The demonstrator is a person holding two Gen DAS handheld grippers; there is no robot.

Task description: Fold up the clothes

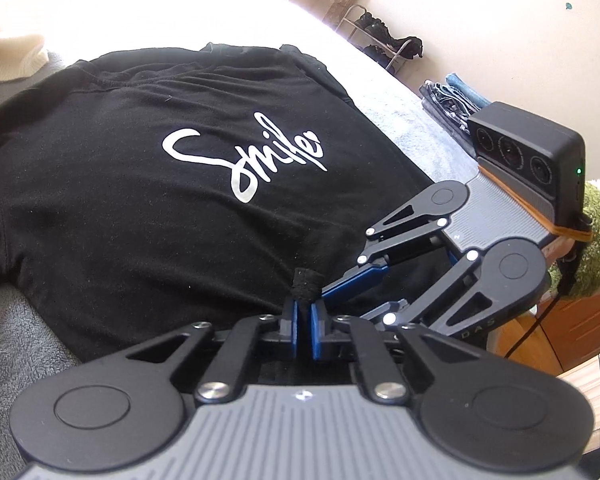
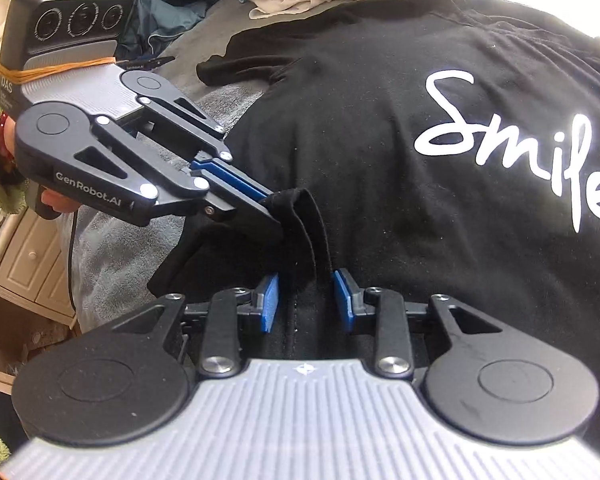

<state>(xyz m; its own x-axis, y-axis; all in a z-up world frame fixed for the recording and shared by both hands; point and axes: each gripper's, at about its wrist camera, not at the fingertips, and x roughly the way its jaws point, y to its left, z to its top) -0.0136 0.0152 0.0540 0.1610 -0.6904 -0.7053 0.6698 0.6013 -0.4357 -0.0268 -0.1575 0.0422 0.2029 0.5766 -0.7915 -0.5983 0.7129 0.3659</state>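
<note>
Black T-shirt (image 1: 148,184) spread flat on bed (image 1: 12,344), hem at near edge. Left hand-held gripper (image 1: 304,312) pinched on hem fabric; right hand-held gripper (image 2: 306,300) part-open astride hem. Best: close right fully before lifting evenly.

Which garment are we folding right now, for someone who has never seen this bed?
On the grey blanket lies a black T-shirt, spread flat. The left gripper pinches its near hem. Its white handwritten "Smile" print separates it from the folded jeans and cream knit nearby.
</note>
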